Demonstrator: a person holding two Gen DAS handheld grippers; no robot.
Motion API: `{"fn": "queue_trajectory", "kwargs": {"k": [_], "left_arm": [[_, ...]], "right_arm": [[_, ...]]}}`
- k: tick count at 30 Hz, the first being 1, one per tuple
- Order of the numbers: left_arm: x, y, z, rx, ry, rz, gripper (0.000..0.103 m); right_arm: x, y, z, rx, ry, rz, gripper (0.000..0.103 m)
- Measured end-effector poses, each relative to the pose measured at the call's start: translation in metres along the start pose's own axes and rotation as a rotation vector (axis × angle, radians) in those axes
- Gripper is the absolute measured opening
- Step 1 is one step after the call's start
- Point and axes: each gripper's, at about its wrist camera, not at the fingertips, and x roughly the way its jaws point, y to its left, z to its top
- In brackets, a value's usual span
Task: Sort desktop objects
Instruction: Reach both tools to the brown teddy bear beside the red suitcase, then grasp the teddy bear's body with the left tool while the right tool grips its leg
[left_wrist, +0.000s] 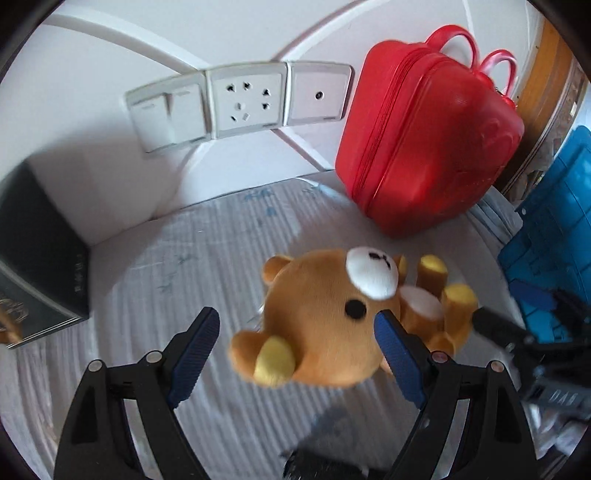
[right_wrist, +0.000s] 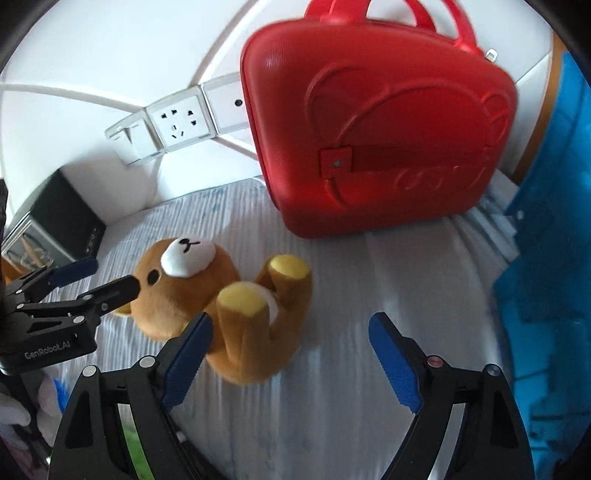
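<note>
The red bear suitcase (right_wrist: 380, 140) stands shut at the far side of the white cloth (right_wrist: 332, 387), well clear. The teddy bear (right_wrist: 221, 306) lies on its back in the middle. It looks soft and light, best squeezed at the belly. A black box (left_wrist: 33, 258) sits far left. The left gripper (left_wrist: 295, 332) and right gripper (right_wrist: 291, 343) are spread wide, holding nothing.
</note>
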Motion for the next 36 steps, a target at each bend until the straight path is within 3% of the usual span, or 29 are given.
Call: {"fn": "queue_trajectory", "kwargs": {"k": [3,5,7,10,17,22,26,28,32,33,34,36], "left_arm": [[0.022,-0.010,0.000,0.044,0.039,0.000,0.086],[0.022,-0.012,-0.004,0.039,0.020,-0.006,0.087],[0.022,-0.009,-0.007,0.027,0.021,-0.022,0.087],[0.020,-0.014,-0.020,0.061,0.052,-0.022,0.087],[0.023,-0.041,-0.057,0.160,0.092,0.027,0.088],[0.025,-0.047,-0.058,0.128,0.079,0.036,0.088],[0.036,-0.043,-0.056,0.093,0.086,0.044,0.091],[0.037,-0.044,-0.057,0.109,0.084,0.052,0.092],[0.044,-0.042,-0.060,0.105,0.113,0.056,0.094],[0.045,-0.042,-0.060,0.098,0.112,0.053,0.095],[0.046,-0.040,-0.061,0.089,0.107,0.045,0.095],[0.048,-0.039,-0.062,0.083,0.097,0.041,0.094]], "right_arm": [[0.021,0.001,-0.001,0.010,0.033,0.022,0.087],[0.034,0.001,-0.004,0.011,0.049,0.036,0.085],[0.040,-0.002,-0.008,0.006,0.053,0.044,0.072],[0.036,0.000,-0.018,-0.051,0.047,0.082,0.061],[0.016,-0.010,-0.050,-0.134,0.027,0.080,0.057],[0.015,-0.022,-0.053,-0.135,0.040,0.073,0.051],[0.008,-0.024,-0.050,-0.110,0.022,0.112,0.057],[0.003,-0.022,-0.044,-0.090,0.001,0.127,0.083],[0.011,-0.019,-0.028,-0.035,-0.005,0.134,0.087],[0.017,-0.017,-0.025,-0.027,0.005,0.137,0.083],[0.023,-0.014,-0.025,-0.029,0.018,0.142,0.068],[0.032,-0.006,-0.026,-0.050,0.035,0.180,0.052]]}}
